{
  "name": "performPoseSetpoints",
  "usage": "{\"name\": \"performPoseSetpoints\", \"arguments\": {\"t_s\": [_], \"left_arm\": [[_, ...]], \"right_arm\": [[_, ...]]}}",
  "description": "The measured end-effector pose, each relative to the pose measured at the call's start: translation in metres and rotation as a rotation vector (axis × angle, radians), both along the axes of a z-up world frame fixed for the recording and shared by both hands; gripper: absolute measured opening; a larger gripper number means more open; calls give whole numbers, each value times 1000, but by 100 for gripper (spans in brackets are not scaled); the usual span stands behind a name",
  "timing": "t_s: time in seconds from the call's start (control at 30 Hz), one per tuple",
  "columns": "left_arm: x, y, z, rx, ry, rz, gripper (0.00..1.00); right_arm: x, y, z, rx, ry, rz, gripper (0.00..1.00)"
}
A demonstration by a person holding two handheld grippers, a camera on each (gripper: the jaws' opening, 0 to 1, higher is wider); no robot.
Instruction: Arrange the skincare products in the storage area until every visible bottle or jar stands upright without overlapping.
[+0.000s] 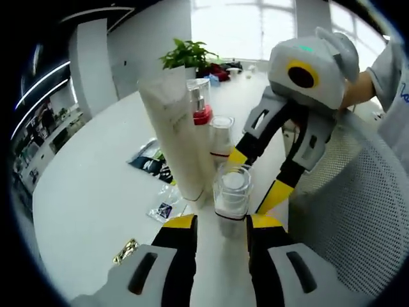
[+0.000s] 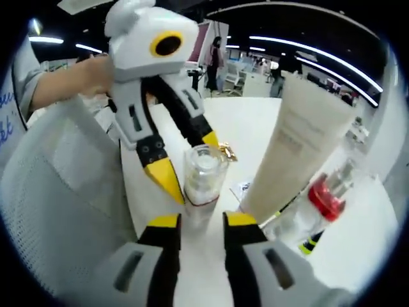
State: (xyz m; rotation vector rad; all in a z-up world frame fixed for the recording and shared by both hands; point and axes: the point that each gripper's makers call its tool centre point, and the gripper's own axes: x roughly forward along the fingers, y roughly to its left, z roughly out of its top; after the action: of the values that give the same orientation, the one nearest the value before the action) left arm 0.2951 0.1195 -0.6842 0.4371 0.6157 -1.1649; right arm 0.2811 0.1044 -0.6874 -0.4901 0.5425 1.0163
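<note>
At centre frame a clear jar [image 1: 232,190] stood upright on the white worktop [image 1: 96,192], framed by both open grippers, left [image 1: 220,224] and right [image 2: 197,220], beside a tall white tube [image 1: 172,134].

white table [image 1: 96,192], upright tube [image 1: 171,131], clear jar [image 1: 232,190], pump bottles [image 1: 200,105], sachets [image 1: 161,210]

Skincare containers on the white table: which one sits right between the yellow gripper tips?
The small clear jar with a white inside, nearest both grippers. The tall cream tube and red-collared pump bottle stand behind it.
</note>
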Motion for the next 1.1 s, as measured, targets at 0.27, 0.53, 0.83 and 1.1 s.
{"name": "performPoseSetpoints", "arguments": {"t_s": [0.27,0.53,0.83,1.1], "left_arm": [[-1,3,-12,50,36,23,25],[1,2,-16,50,71,54,20],[-2,-3,-21,57,109,70,16],[-1,-3,-24,66,125,94,14]], "right_arm": [[-6,-14,5,-13,-6,-10,26],[-11,-29,9,-14,3,-35,25],[-12,-44,7,-16,29,-81,23],[-2,-62,3,-12,55,-155,22]]}}
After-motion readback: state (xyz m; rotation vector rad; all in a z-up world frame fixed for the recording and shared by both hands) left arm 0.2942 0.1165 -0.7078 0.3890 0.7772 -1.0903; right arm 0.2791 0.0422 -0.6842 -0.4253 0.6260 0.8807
